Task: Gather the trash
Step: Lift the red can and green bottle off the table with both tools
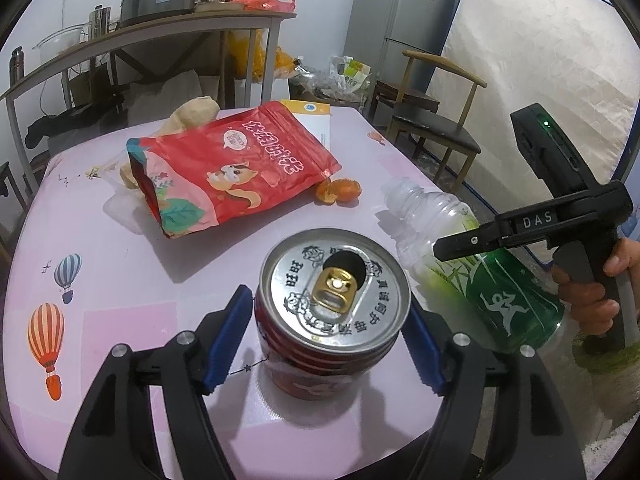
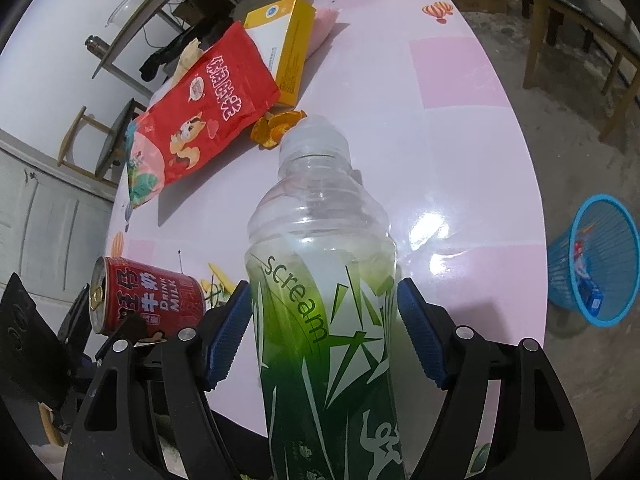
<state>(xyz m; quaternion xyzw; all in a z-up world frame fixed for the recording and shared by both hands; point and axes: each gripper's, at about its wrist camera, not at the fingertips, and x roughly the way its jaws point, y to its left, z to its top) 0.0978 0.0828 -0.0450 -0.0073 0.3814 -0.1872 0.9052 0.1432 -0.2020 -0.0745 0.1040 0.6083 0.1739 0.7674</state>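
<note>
The left gripper (image 1: 328,344) has its 2 blue pads on each side of a red can (image 1: 332,320). The jaws are wide, and I cannot tell if the pads are pressing the can or only sitting next to it. The can stands up near the close edge of the pink table (image 1: 120,280), with its open top facing up.

The right gripper (image 2: 320,336) has a green bottle (image 2: 320,300) between its pads, and the pads look like they touch its sides. The bottle is close to the can, near the same edge.

To do this step well, I think each hand should squeeze gently, so the thin can and soft bottle do not get crushed or slip, then lift straight up.

A blue basket (image 2: 596,260) sits on the floor past the table's right edge. A red snack bag (image 1: 228,168), orange peel (image 1: 338,192) and a yellow box (image 2: 286,48) lie farther back on the table.
</note>
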